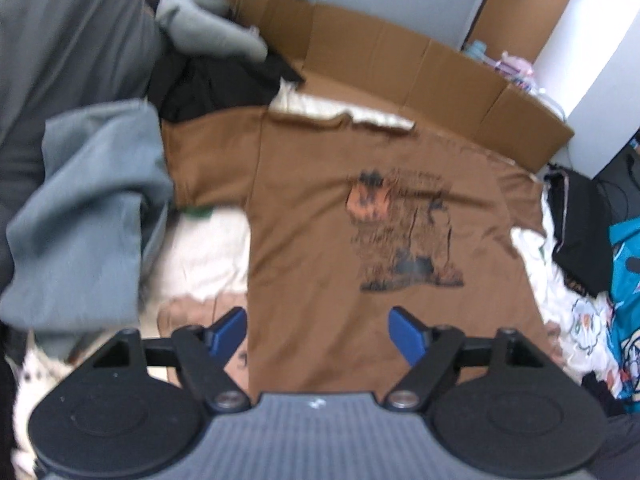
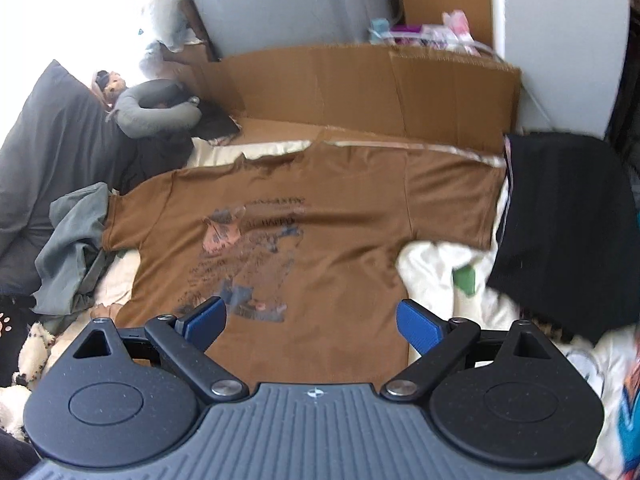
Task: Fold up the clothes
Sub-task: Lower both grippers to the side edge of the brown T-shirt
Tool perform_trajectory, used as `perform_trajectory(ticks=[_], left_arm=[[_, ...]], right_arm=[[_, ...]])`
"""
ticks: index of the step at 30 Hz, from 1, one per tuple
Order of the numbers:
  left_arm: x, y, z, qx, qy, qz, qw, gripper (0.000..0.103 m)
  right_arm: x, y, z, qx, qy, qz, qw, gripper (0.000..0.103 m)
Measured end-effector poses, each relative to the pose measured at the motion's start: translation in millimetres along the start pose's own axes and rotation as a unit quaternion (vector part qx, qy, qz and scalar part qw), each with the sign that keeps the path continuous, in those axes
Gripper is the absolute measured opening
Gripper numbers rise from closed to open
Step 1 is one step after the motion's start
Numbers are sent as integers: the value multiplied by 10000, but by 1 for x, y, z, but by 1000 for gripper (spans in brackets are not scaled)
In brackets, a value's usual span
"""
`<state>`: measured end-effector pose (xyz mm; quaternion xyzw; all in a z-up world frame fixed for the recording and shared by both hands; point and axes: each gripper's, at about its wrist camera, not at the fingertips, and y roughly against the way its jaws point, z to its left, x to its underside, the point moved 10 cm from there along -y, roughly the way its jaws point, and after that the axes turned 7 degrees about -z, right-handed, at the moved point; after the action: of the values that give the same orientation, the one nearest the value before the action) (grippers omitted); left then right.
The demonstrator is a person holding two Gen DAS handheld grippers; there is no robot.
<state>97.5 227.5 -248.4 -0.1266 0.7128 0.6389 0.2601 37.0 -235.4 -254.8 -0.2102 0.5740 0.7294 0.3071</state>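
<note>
Looking along the left gripper (image 1: 318, 330), the brown T-shirt (image 1: 360, 208) is seen spread flat, print up, on the pale bedding (image 1: 208, 248), with the jaws held apart and empty above its lower left edge, presumably so that the hem can be taken. From the right gripper (image 2: 310, 322), equally parted and empty, the shirt's lower right part is framed, the sleeve (image 2: 452, 200) lying beside a black garment (image 2: 568, 220), which suggests a two-handed fold.

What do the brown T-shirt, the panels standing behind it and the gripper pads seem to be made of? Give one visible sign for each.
Brown T-shirt: probably soft matte knit cotton; it drapes and wrinkles.
Panels: corrugated cardboard, dull brown, with straight fold creases.
Gripper pads: blue, ribbed, likely rubber or plastic; too blurred to be sure.
</note>
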Motion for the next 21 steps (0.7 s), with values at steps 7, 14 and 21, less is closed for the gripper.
perform_trajectory(ticks=[7,14,21], left_arm=[[58,-33,27,-166,284,635,9974,74],[109,-70,52,-357,532,1211,9906,59],[144,-98,65,-476,690,1605,9835,56]], right_arm=[[39,-19,-28,78,-267,313,9991,94],[89,-51,-55,253,7,1029,9944,84],[146,-73,-87,623,-215,1618,9846,63]])
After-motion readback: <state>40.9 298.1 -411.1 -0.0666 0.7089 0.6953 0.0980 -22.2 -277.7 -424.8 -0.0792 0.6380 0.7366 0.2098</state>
